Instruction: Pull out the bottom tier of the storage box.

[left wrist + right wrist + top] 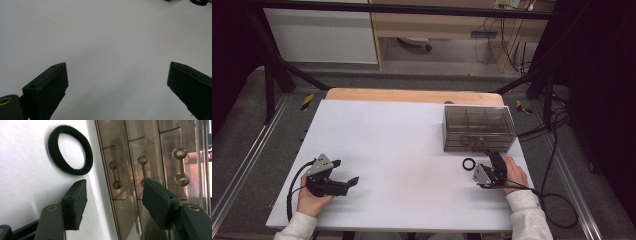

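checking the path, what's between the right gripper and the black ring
Nothing: in the right gripper view, bare white table separates the right gripper from the black ring. The smoky drawer box stands beside them; the high view agrees.

black ring (469, 163) | smoky clear-brown box (479, 128) | plain white table (402, 150) | pale wood edge (412, 95) | black grippers (346, 172) (492, 156) | white sleeves (528, 215)
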A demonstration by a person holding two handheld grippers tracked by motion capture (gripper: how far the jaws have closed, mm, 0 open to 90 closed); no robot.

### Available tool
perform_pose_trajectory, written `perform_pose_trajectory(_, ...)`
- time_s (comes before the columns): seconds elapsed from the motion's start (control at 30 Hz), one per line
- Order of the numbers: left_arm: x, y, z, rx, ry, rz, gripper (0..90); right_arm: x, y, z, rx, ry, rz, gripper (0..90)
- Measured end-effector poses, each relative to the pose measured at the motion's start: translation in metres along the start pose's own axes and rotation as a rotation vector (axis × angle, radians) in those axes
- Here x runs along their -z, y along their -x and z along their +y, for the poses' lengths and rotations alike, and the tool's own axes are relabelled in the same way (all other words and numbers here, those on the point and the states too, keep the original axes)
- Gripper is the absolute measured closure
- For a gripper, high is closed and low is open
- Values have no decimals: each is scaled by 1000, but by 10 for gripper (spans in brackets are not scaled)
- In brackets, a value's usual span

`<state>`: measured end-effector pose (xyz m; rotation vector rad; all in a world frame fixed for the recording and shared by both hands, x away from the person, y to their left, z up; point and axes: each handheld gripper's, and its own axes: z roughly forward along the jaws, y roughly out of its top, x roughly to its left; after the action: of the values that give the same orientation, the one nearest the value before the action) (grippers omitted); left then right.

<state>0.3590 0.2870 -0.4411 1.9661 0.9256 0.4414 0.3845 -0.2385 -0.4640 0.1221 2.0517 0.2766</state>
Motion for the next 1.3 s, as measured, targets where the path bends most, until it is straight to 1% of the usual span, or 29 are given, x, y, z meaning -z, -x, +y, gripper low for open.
perform_pose_trajectory(0.1,0,0,0,-1,0,0,31,-1,-1,0,11,-2,-11,386)
perform_pose_trajectory(0.17,0,0,0,-2,-1,0,32,-1,-1,0,8,7,-19,397)
perform_pose_trajectory(0.27,0,0,0,0,0,1,32,-2,-1,0,10,3,-30,411)
perform_pose_trajectory(0.3,0,0,0,0,0,0,32,-3,-1,0,21,3,-31,417)
perform_pose_trajectory(0.43,0,0,0,-1,-1,0,32,-4,-4,1,32,-5,-43,438)
perform_pose_trajectory(0.6,0,0,0,0,-1,0,32,-7,-5,1,61,-8,-56,466)
perform_pose_trajectory(0.63,0,0,0,-1,-2,0,32,-7,-6,1,55,-8,-61,473)
perform_pose_trajectory(0.67,0,0,0,-2,-2,0,32,-8,-6,1,65,-10,-68,476)
perform_pose_trajectory(0.73,-1,0,0,-2,-3,-1,32,-10,-7,2,69,-13,-75,476)
perform_pose_trajectory(0.9,0,0,0,-1,-3,-1,32,-14,-10,3,89,-18,-82,504)
perform_pose_trajectory(1.03,-1,0,0,-2,-4,-1,32,-16,-12,4,95,-19,-94,523)
perform_pose_trajectory(1.3,-1,0,0,-3,-5,0,33,-22,-14,3,117,-39,-118,565)
